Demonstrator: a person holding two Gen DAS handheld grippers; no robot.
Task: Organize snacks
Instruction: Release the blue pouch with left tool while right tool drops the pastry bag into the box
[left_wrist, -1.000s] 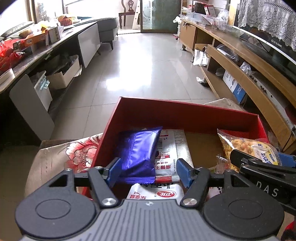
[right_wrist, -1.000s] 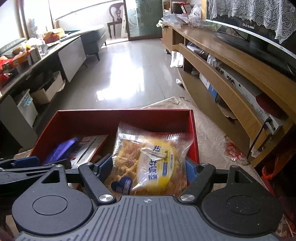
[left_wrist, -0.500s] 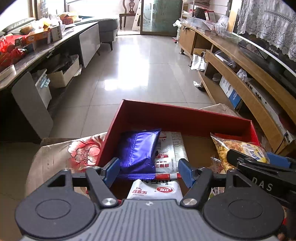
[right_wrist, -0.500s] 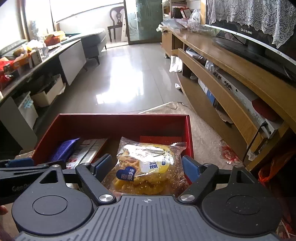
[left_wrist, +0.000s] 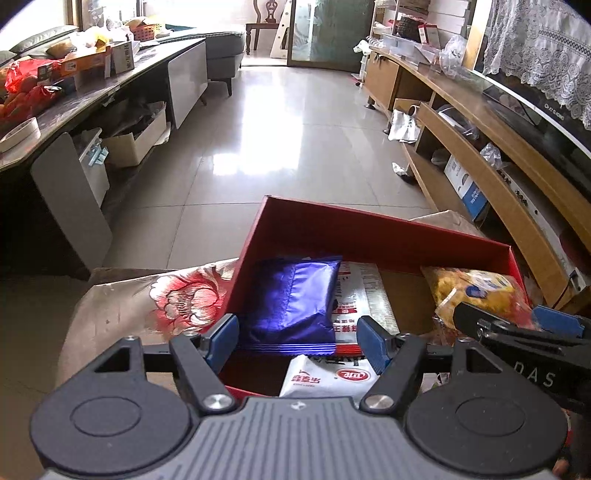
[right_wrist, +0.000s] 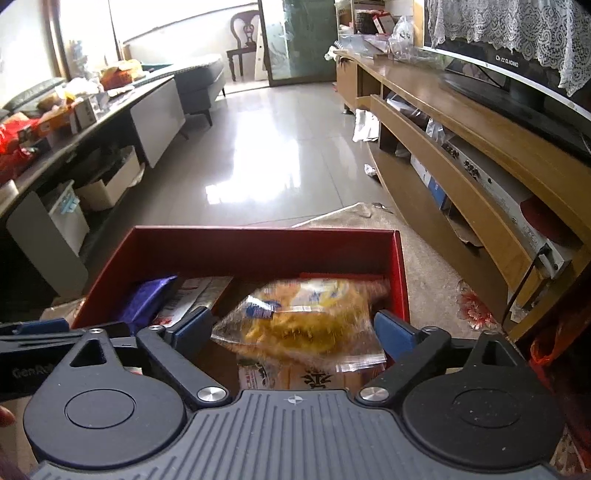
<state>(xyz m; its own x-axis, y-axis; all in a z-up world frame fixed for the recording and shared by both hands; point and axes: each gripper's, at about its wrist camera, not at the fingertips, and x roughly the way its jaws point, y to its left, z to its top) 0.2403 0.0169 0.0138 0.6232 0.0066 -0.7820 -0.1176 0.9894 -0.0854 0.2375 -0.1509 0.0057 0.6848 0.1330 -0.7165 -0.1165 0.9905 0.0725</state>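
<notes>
A red box (left_wrist: 369, 229) (right_wrist: 258, 243) holds the snacks. A blue packet (left_wrist: 291, 299) (right_wrist: 147, 299) lies at its left on a white-and-red packet (left_wrist: 365, 295), with a white sachet (left_wrist: 325, 376) nearer me. My left gripper (left_wrist: 297, 338) hovers open just behind the blue packet, pads clear of it. A yellow snack bag (right_wrist: 310, 317) (left_wrist: 472, 291), blurred, lies at the box's right. My right gripper (right_wrist: 293, 326) stands around its near end with the jaws opening, and the pads do not press it.
The box sits on a floral cloth (left_wrist: 177, 299). A long wooden TV stand (right_wrist: 480, 147) runs along the right. A dark, cluttered counter (left_wrist: 74, 110) runs along the left. Shiny tiled floor (left_wrist: 277, 129) lies beyond the box.
The right jaws have spread wide and the yellow bag has dropped from them into the box. The left gripper has drawn back a little from the blue packet, its jaws slightly wider.
</notes>
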